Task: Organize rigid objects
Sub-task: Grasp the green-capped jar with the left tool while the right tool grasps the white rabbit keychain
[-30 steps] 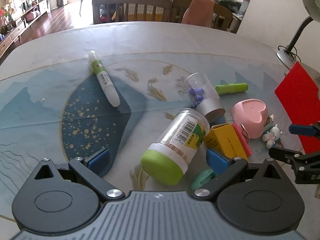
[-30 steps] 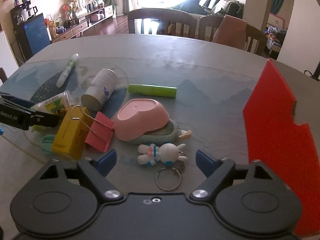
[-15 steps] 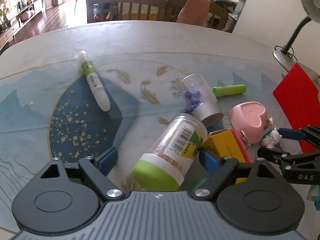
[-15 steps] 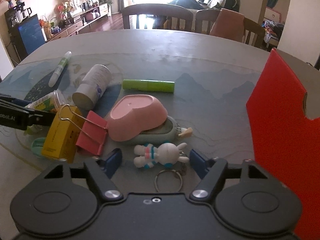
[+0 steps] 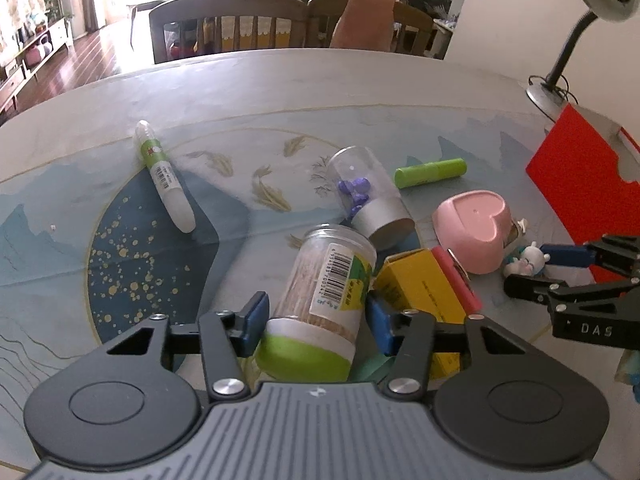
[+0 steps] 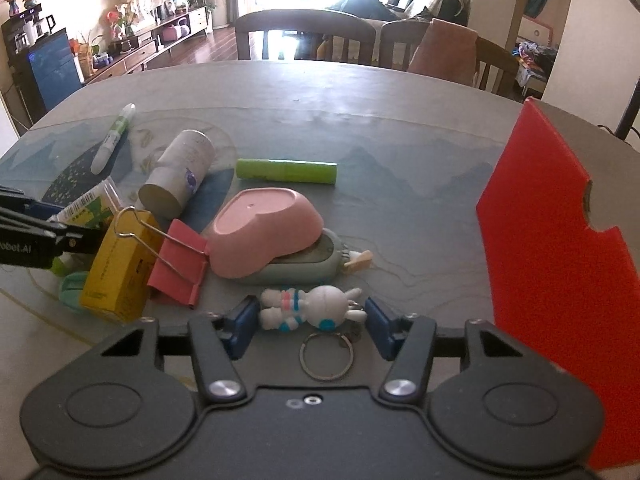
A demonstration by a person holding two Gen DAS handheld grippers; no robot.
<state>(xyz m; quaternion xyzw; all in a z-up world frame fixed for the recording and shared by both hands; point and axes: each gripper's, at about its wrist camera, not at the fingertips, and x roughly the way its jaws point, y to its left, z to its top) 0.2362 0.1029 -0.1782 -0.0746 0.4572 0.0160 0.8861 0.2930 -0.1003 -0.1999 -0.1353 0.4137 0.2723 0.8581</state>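
Toothpick jar (image 5: 320,304) lies on its side between the blue pads of my left gripper (image 5: 316,320), green cap toward the camera; the jaws stand a little wider than the jar, and I cannot tell whether either pad touches it. Just right of the jar sits a yellow box (image 5: 416,284) with a red binder clip (image 5: 456,276) against it. Beyond them lie a clear vial (image 5: 368,196) with purple pieces inside, a green tube (image 5: 430,172) and a white-and-green pen (image 5: 164,176), all on the table (image 5: 280,92). My right gripper (image 6: 306,320) is open around a small rabbit keychain (image 6: 308,306), a pad at each end of the figure with a slight gap on the right, so nothing is clamped. An upturned pink heart-shaped dish (image 6: 264,228) rests behind the rabbit, and a red board (image 6: 560,240) stands at the right.
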